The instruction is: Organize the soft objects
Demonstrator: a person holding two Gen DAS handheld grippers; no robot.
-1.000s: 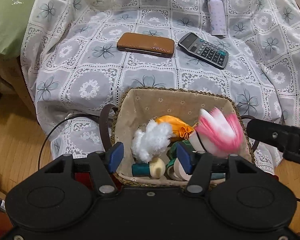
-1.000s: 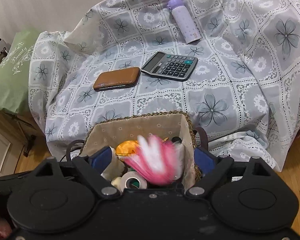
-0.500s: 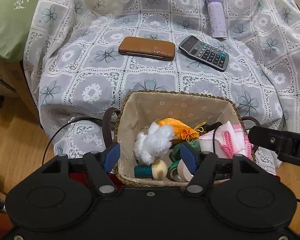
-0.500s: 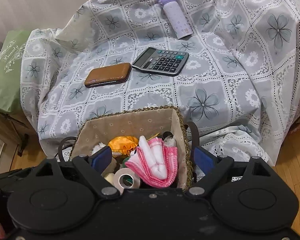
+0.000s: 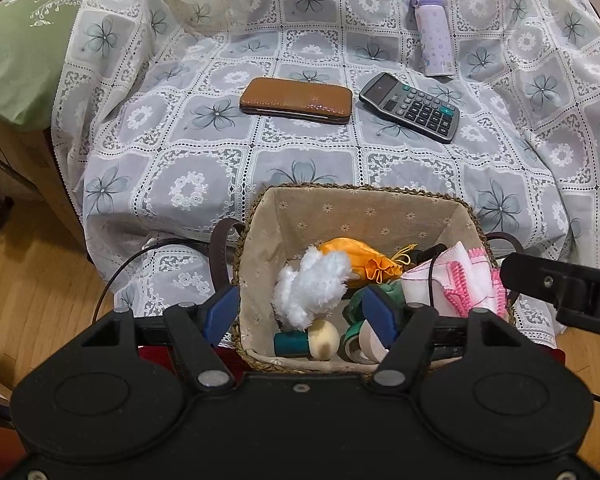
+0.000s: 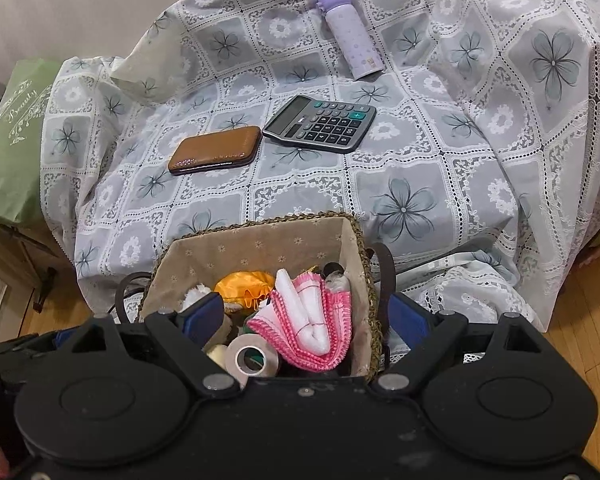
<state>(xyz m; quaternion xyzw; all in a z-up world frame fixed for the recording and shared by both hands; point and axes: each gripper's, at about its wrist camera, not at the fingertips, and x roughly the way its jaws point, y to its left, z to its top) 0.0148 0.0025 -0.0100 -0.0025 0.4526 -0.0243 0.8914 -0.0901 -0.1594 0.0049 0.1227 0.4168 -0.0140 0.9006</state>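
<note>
- Hovering the left gripper [image 5: 298, 312] over the near edge of the basket [image 5: 340, 208], pointing steeply down; spreading its pads part way, having just been opening, and pinching nothing.
- Straddling the basket's left wall: one pad sitting outside it, the other inside, with the white fluff [image 5: 312, 284] lying just ahead between them, untouched. Probably letting go after a drop.
- Keeping the right gripper [image 6: 306, 318] spread wide and gripping nothing, one pad inside the basket, the other outside its right wall.
- Lying loose just ahead of the right gripper, between its pads but not pressed: the pink cloth [image 6: 320, 332], crumpled against the right wall. Looking already delivered.
- Sharing the basket floor just beyond both grippers: an orange pouch [image 5: 360, 258] behind the fluff, and tape [image 6: 252, 358] near the front. Gathering soft things in one bin, most likely, which explains the crowding.
- Leaving the hard items well ahead of the grippers, out on the table [image 5: 220, 160]: wallet [image 5: 296, 100], calculator [image 5: 410, 106] just to its right, bottle [image 5: 434, 40] farther back. Apparently sorting these out as not soft.
- Judging the soft pile close to done; seeing nothing soft left on the table.
</note>
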